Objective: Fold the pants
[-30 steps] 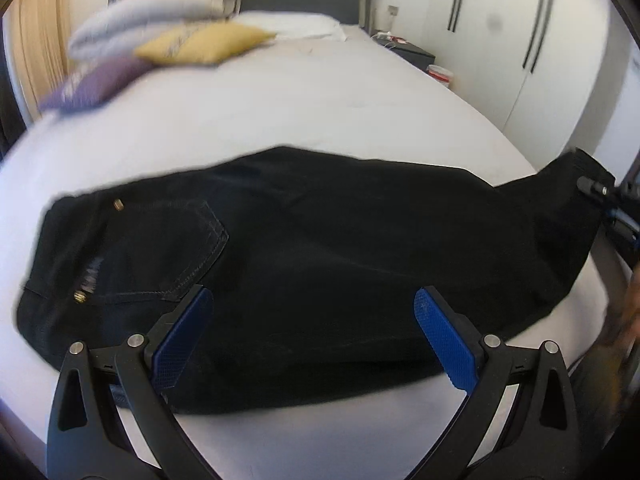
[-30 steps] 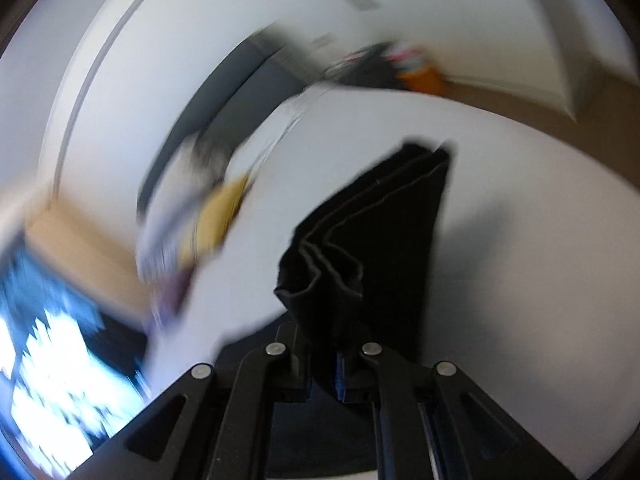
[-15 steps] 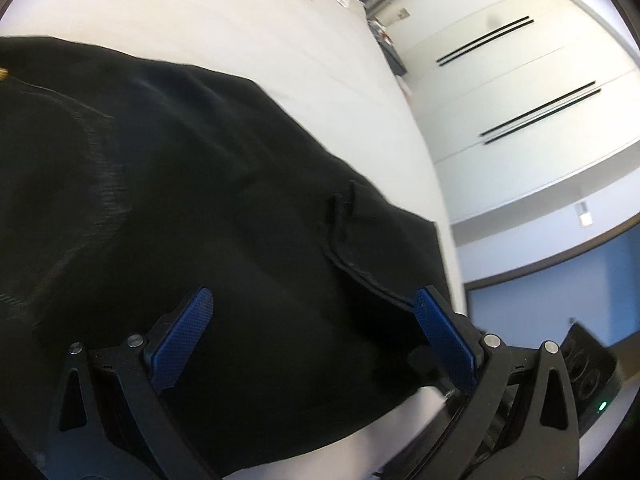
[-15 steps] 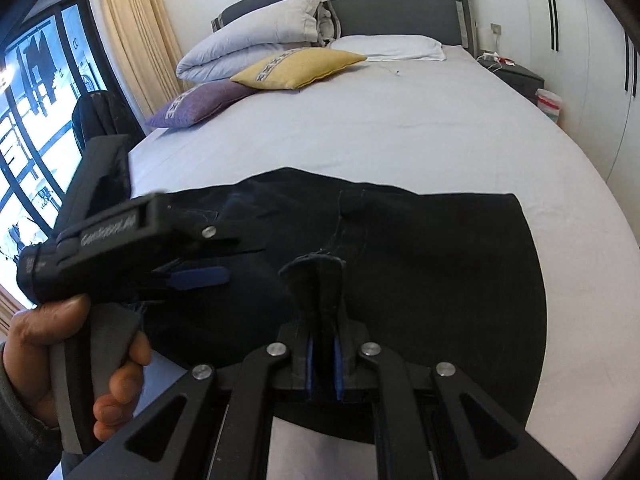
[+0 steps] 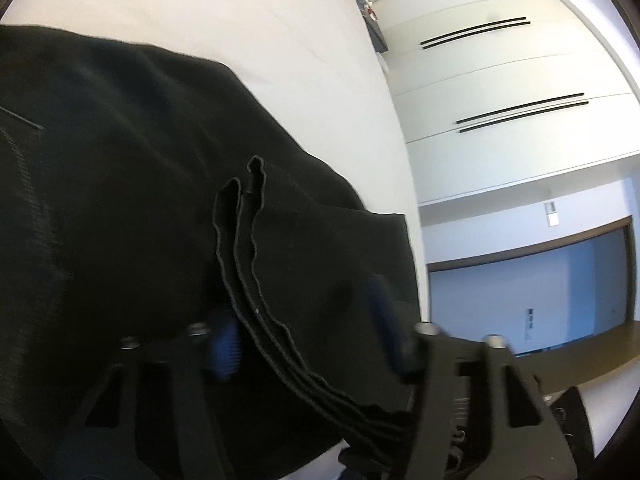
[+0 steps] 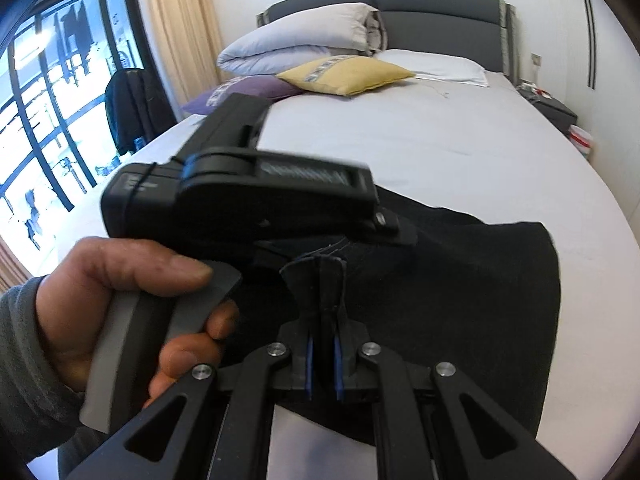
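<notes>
Black pants (image 6: 460, 280) lie folded over on the white bed (image 6: 440, 140). My right gripper (image 6: 322, 344) is shut on the bunched leg hems, which stand up between its blue pads. A hand (image 6: 120, 300) holds my left gripper (image 6: 384, 228) just left of and above that bunch. In the left wrist view the stacked hem edges (image 5: 256, 300) run between the left gripper's (image 5: 304, 332) blurred blue pads. Its jaws are closing, and there is still a gap on either side of the cloth. The pants (image 5: 120, 200) fill the left half of that view.
Grey, yellow and purple pillows (image 6: 344, 74) lie by the dark headboard (image 6: 432, 12). A nightstand (image 6: 556, 108) stands at the bed's far right. White wardrobe doors (image 5: 500, 80) line the wall. A window (image 6: 48, 120) and a chair with a dark jacket (image 6: 128, 112) are on the left.
The right gripper carried the leg hems over onto the rest of the pants. The left gripper swung across to those hems and its jaws narrowed around them.
</notes>
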